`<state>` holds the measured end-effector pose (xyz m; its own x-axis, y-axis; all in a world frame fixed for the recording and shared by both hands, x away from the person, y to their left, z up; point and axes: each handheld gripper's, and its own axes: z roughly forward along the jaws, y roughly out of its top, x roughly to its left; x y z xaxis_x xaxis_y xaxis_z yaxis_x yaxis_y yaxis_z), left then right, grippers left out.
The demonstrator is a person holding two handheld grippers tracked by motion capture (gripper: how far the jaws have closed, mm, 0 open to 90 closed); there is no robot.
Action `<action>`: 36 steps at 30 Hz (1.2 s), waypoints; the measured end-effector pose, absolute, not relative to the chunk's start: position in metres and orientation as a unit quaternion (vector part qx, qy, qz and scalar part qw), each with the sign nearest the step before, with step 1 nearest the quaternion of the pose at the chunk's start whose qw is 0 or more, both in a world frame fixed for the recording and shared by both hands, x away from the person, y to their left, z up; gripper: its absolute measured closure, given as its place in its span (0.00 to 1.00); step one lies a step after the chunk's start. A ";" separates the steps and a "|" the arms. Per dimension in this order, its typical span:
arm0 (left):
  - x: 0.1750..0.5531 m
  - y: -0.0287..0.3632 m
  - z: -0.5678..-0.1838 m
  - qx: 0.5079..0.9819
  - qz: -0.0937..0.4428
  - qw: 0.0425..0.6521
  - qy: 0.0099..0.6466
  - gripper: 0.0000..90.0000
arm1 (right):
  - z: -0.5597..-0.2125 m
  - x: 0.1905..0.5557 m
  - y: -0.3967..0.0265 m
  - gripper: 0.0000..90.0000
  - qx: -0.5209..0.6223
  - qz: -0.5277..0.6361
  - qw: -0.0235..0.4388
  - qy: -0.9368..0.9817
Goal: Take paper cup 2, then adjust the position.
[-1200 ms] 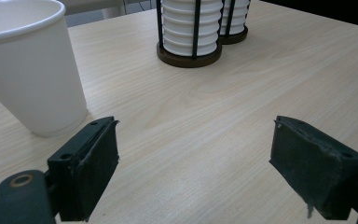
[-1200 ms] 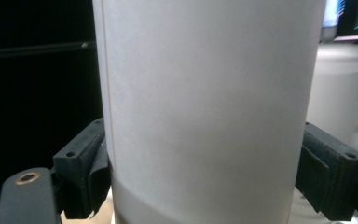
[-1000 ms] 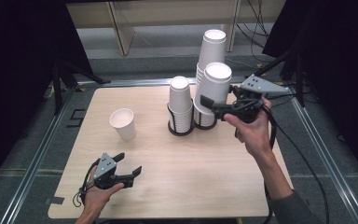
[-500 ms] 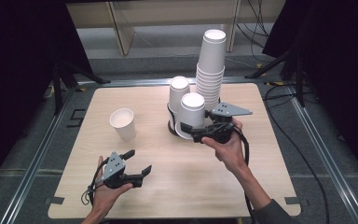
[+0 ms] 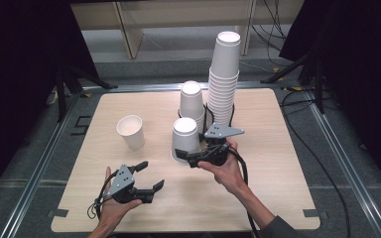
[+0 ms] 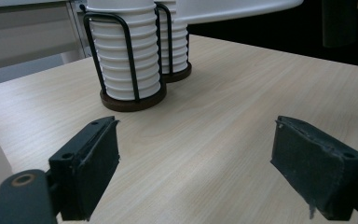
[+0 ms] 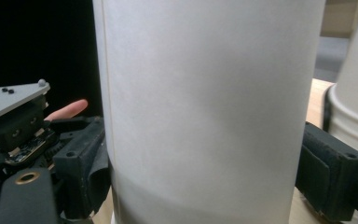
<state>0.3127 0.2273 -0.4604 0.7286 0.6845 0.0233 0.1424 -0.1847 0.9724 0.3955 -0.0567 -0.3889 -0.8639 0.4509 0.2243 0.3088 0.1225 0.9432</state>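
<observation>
An upside-down white paper cup stands in front of the cup stacks, its wide rim at the tabletop. My right gripper is shut on its lower part from the right. In the right gripper view the cup fills the gap and both black pads press its sides. My left gripper is held near the table's front left, open with nothing between its jaws. In the left gripper view it points at bare wood in front of the stacks.
A tall stack of inverted cups and a shorter one stand in black wire holders at the table's middle back. A single upright cup stands to the left. The wooden table has bare wood on its right and front.
My right gripper has carried the cup down and leftward from beside the tall stack to the table in front of the holders. The left gripper has barely shifted.
</observation>
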 end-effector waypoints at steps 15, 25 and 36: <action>0.310 0.226 -0.459 0.736 0.222 0.574 0.281 0.16 | -0.411 0.388 -0.032 0.18 0.231 0.598 0.047 0.766; 0.308 0.227 -0.458 0.731 0.217 0.582 0.282 0.16 | -0.418 0.382 -0.020 0.18 0.220 0.592 0.043 0.774; 0.309 0.224 -0.457 0.729 0.205 0.587 0.287 0.16 | -0.423 0.380 -0.011 0.18 0.215 0.593 0.038 0.775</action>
